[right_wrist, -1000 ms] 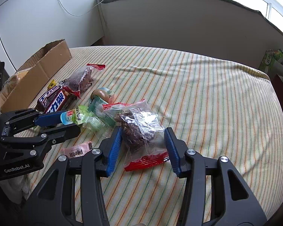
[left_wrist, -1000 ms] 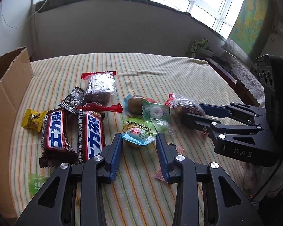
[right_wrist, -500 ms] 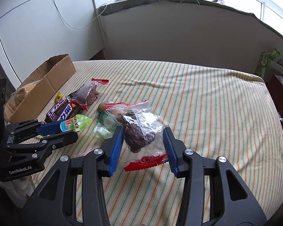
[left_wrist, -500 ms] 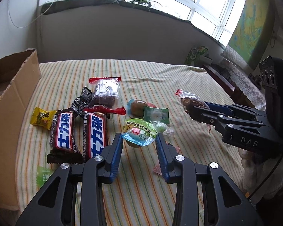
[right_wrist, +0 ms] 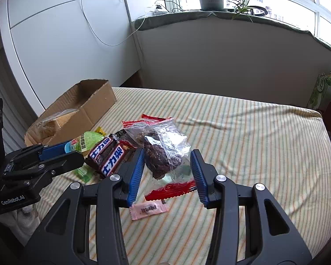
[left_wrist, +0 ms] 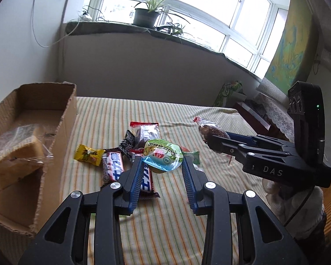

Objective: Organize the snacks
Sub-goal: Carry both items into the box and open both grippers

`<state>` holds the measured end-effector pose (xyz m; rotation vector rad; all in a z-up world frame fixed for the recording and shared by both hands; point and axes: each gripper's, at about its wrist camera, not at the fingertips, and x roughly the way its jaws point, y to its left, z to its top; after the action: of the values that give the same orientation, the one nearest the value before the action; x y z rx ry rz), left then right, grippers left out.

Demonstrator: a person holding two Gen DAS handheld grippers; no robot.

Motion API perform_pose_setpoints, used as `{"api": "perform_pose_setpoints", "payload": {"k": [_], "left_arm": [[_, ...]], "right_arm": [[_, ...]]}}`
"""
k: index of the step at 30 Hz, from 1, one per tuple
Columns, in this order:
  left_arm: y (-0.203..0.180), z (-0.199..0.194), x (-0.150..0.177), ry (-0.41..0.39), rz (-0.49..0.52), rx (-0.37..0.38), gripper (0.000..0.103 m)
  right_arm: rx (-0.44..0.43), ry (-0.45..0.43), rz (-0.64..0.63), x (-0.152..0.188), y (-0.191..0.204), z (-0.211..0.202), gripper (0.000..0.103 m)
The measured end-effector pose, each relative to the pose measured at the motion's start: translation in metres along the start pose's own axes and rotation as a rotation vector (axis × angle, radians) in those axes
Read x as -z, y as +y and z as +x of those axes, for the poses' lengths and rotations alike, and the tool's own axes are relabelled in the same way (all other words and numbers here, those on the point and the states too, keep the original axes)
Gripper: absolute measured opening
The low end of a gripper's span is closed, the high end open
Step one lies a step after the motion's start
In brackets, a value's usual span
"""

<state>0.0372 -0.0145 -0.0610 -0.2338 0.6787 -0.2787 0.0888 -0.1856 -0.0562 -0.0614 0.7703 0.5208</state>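
Left tongs (left_wrist: 162, 165) clamp a green-lidded jelly cup (left_wrist: 162, 158) above the striped bed (left_wrist: 112, 114); right tongs (right_wrist: 165, 161) clamp a clear bag of brown snack (right_wrist: 158, 152), cardboard box (left_wrist: 39, 101) at the bed's left edge

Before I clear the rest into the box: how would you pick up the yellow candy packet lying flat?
Grip the yellow candy packet across its short width at the middle, coming down from above. It lies flat on the striped cloth, clear on its box side, its other end beside the chocolate bars.
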Motion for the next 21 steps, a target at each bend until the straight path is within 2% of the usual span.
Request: {"api": "perform_pose_setpoints", "payload": {"k": [8, 21], "left_arm": [[0.032, -0.048, -0.007, -0.11, -0.051, -0.028, 0.034], [0.108, -0.091, 0.0, -0.193, -0.147, -0.205, 0.034]], "right_arm": [[-0.061, -0.022, -0.04, -0.021, 0.046, 0.007, 0.045], [-0.123, -0.021, -0.116, -0.054, 0.129, 0.046, 0.045]]}}
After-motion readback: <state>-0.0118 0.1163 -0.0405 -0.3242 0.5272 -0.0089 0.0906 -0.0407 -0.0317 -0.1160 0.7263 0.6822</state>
